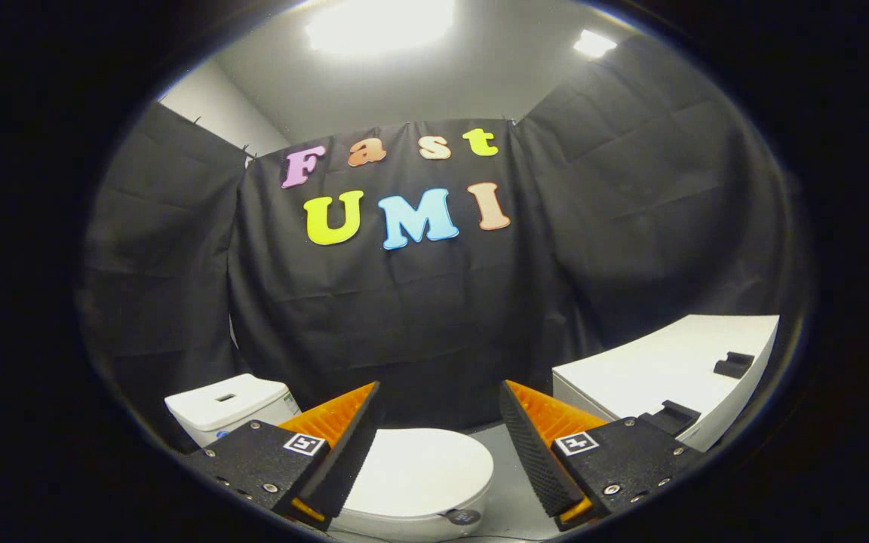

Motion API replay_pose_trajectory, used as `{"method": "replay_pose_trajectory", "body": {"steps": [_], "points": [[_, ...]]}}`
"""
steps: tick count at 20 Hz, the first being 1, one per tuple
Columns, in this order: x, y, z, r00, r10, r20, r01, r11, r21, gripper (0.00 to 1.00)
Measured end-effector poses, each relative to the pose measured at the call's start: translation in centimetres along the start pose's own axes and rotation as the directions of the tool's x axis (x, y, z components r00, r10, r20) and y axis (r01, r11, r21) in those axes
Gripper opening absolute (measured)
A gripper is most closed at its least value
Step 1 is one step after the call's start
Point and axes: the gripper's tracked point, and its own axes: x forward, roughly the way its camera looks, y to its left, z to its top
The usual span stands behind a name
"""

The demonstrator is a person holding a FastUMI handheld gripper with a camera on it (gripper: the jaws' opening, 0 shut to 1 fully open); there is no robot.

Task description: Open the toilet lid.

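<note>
The toilet lid (423, 464) lies flat and closed on the bowl, below and just ahead of the gripper (438, 430), whose fingers (529, 449) stand wide apart, holding nothing. The white cistern (227, 403) sits beyond the left finger. A white desk (653, 369) stands to the right.
</note>
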Motion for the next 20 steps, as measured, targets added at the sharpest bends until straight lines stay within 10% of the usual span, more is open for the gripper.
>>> {"method": "replay_pose_trajectory", "body": {"steps": [9,20], "points": [[0.4,-2.9,-5.5,0.995,-0.093,-0.037,0.1,0.954,0.282,0.95],[1.0,-6.3,-15.4,0.965,-0.173,-0.195,0.254,0.795,0.551,0.95]]}}
